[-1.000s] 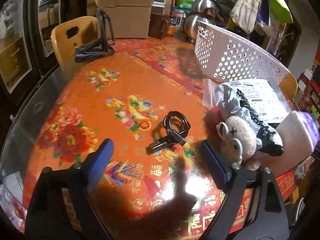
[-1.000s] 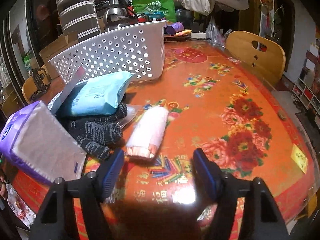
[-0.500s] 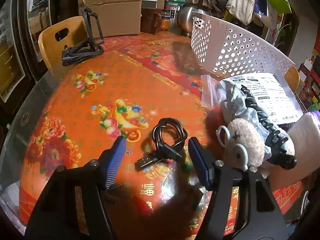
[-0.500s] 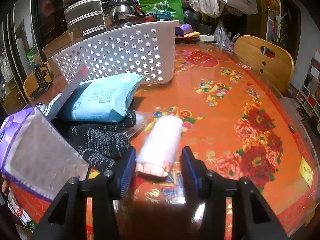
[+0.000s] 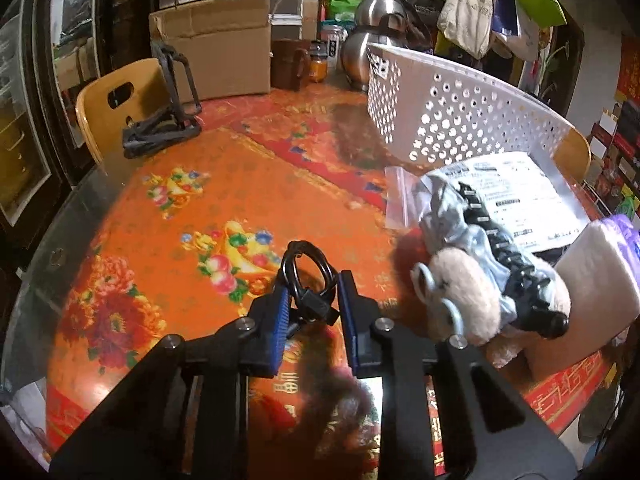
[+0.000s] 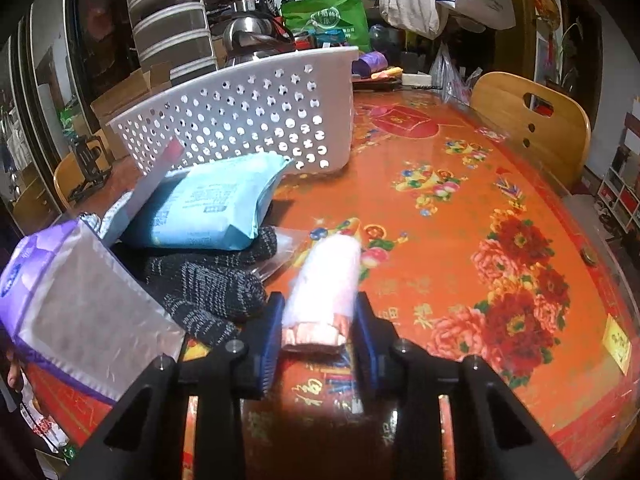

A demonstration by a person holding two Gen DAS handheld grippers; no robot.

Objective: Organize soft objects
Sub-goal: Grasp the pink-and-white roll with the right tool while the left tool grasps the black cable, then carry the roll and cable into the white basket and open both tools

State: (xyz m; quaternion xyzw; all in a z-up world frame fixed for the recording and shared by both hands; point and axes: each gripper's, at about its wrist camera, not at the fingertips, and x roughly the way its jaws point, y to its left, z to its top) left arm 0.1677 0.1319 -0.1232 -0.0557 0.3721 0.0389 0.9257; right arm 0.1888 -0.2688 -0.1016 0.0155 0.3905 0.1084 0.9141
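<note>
Two grippers work over a round table (image 5: pixel 172 216) covered in an orange flowered cloth. Furthest from the white perforated basket (image 5: pixel 460 120), the left gripper (image 5: pixel 311 300) has just been closing its jaws; its blue pads now sit against the sides of a coiled black cable (image 5: pixel 306 280), which lies on the cloth between them with its loop sticking out past the fingertips. Nearer the basket, just in front of its wall, a pale plush toy (image 5: pixel 460 300) rests in a heap with grey fabric and a black hair claw (image 5: pixel 508 256). In the right wrist view, a purple-edged pack (image 6: pixel 72 304), dark knitted gloves (image 6: pixel 208 284) and a light blue pack (image 6: pixel 212 212) lie stacked in front of the basket (image 6: pixel 248 120). Beside the gloves, away from the basket, the right gripper (image 6: pixel 318 320) has also just been closing, and its pads clamp the near end of a pink rolled cloth (image 6: pixel 328 280) lying on the table.
</note>
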